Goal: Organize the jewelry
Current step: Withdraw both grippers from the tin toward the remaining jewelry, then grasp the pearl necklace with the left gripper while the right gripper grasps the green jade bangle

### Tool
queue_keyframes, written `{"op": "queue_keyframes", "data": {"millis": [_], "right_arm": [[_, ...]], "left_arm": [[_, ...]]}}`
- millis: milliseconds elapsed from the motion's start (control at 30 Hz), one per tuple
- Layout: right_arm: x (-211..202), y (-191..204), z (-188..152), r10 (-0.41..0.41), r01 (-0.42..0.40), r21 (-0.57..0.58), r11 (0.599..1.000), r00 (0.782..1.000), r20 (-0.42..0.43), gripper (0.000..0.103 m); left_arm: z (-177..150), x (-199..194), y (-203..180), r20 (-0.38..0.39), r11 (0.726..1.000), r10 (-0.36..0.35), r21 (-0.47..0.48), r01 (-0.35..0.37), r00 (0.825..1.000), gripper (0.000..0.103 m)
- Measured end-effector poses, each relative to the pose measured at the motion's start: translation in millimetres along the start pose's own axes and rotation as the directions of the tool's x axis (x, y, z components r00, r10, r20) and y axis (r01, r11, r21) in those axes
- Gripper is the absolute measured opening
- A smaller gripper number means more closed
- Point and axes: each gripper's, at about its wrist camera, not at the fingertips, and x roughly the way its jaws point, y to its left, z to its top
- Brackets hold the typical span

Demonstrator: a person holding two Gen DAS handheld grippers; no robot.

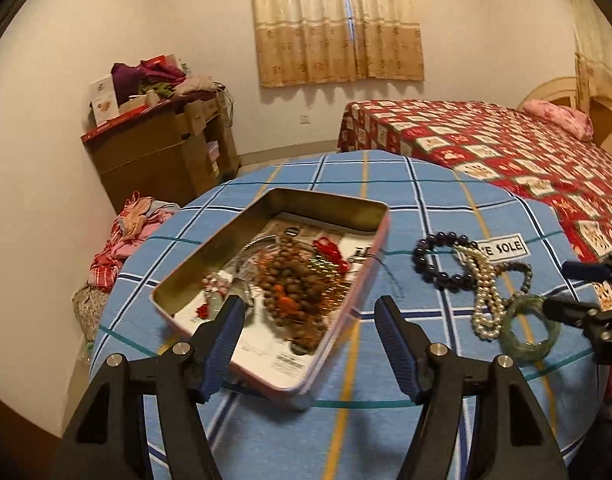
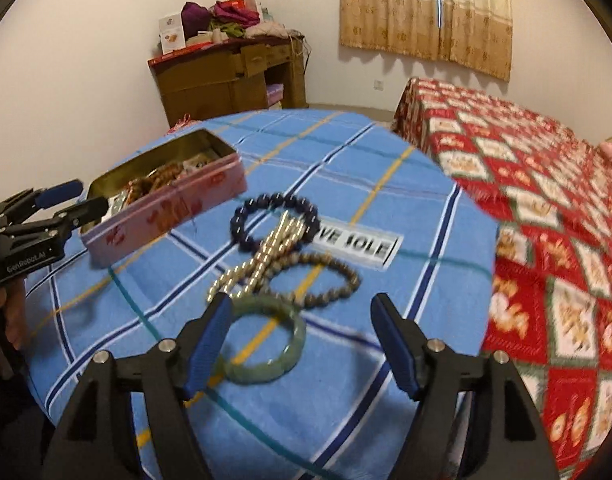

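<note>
Four loose pieces lay on blue plaid tablecloth (image 2: pixel 346 168): dark-bead bracelet (image 2: pixel 274 222), pearl strand (image 2: pixel 261 260), brown-bead bracelet (image 2: pixel 326 280), green jade bangle (image 2: pixel 265 344). Open pink rectangular tin (image 1: pixel 273 280) w/ brown beads sat at their 9 o'clock. Left gripper (image 1: pixel 310 320) wide, empty, over tin. Right gripper (image 2: pixel 301 332) apart, around the bangle, not pressing.

Between the left gripper (image 1: pixel 310 316) jaws: pink tin (image 1: pixel 348 320), its near wall and brown beads (image 1: pixel 293 284) barring the way ahead. Bare blue cloth (image 2: pixel 406 208) ahead and right of the right gripper (image 2: pixel 299 320) jaws, free to pass. At its left jaw: green bangle (image 2: pixel 265 344), with pearl strand (image 2: pixel 261 260) and bead bracelets just beyond.
</note>
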Motion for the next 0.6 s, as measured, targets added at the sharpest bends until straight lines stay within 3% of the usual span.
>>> {"op": "queue_keyframes", "data": {"millis": [167, 300, 333, 367, 600], "right_arm": [[13, -1, -7, -0.003, 0.003, -0.002, 1.000, 1.000, -0.031, 0.043], [17, 0, -11, -0.012, 0.011, -0.020, 1.000, 0.999, -0.034, 0.035], [17, 1, -11, -0.004, 0.003, -0.025, 1.000, 0.999, -0.036, 0.019], [17, 2, -12, 0.004, -0.006, -0.030, 1.000, 0.999, -0.040, 0.010], [4, -5, -14, 0.023, -0.023, 0.004, 1.000, 1.000, 0.006, 0.009]], "left_arm": [[-1, 2, -15, -0.009, 0.999, -0.022, 0.025, 0.022, 1.000, 0.067], [-1, 6, -31, -0.018, 0.998, -0.042, 0.054, 0.043, 0.999, 0.067], [-1, 6, -34, -0.019, 0.997, -0.045, 0.058, 0.046, 0.999, 0.068], [-1, 7, -37, -0.020, 0.997, -0.049, 0.063, 0.050, 0.999, 0.068], [3, 12, -50, -0.025, 0.994, -0.072, 0.078, 0.073, 0.997, 0.068]]}}
